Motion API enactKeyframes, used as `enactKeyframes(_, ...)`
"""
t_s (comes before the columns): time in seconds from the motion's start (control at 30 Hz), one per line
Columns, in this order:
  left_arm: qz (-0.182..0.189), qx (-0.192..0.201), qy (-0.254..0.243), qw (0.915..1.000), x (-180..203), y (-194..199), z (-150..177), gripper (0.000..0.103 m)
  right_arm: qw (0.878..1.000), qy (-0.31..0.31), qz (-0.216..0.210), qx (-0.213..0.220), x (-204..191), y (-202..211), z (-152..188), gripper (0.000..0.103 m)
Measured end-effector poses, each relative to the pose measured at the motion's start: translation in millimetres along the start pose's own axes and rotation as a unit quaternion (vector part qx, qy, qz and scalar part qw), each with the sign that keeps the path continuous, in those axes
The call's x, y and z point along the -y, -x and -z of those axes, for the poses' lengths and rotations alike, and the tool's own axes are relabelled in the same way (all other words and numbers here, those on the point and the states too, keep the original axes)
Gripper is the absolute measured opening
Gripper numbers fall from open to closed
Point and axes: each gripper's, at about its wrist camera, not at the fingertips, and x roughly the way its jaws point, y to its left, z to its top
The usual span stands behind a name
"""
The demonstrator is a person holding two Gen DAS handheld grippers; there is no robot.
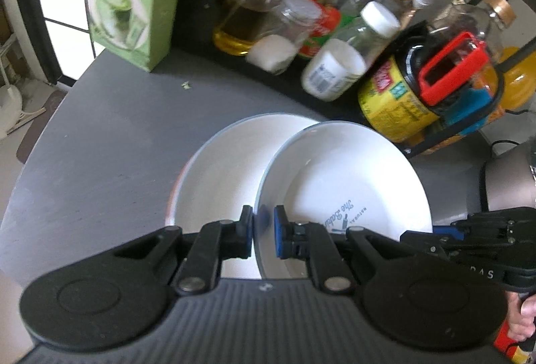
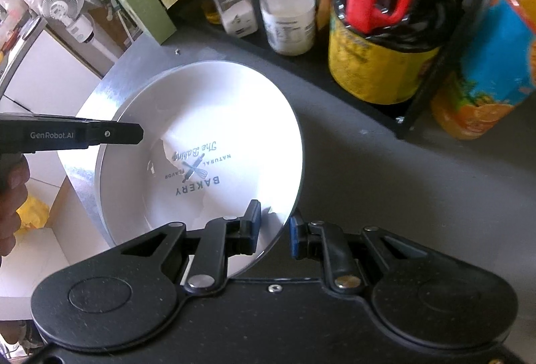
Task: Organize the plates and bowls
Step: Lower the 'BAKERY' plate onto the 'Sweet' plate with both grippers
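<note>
Gripping opposite rims of the printed bowl (image 2: 201, 143), the left gripper (image 1: 263, 235) and right gripper (image 2: 274, 231) have their jaws clamped on it, carrying it tilted above the worktop (image 1: 100, 136), probably to nest in the plain bowl (image 1: 227, 169) just behind, near the bottles (image 1: 338, 69).

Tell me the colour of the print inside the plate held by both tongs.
Dark blue-grey lettering on the white plate, reading "BAKERY"; clearest in the right wrist view.
</note>
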Motion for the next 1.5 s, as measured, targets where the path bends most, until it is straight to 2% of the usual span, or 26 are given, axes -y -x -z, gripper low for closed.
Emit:
enactKeyframes(0.37, -0.003, -0.011, -0.003, 0.9999, -15, -10, -3, 0.011, 1.0, -0.011, 0.013, -0.012, -16, -23, -5, 0.019)
enactKeyframes(0.7, 0.004, -0.008, -0.004, 0.9999, -17, -3, -7, 0.011, 1.0, -0.003, 0.026, -0.012, -24, -13, -10, 0.019)
enactKeyframes(1.03, -0.004, -0.006, 0.004, 1.0, -32, 0, -12, 0.011, 1.0, 0.004, 0.015, -0.012, -35, -21, -24, 0.02)
enactKeyframes(1.37, -0.01, -0.011, -0.008, 0.9999, -29, 1, -14, 0.011, 0.999, -0.016, 0.013, -0.026, -36, -33, -25, 0.023)
enactKeyframes(1.5, -0.016, -0.011, -0.015, 0.9997, -26, 0, -15, 0.011, 0.999, -0.027, 0.018, -0.033, -39, -33, -27, 0.028)
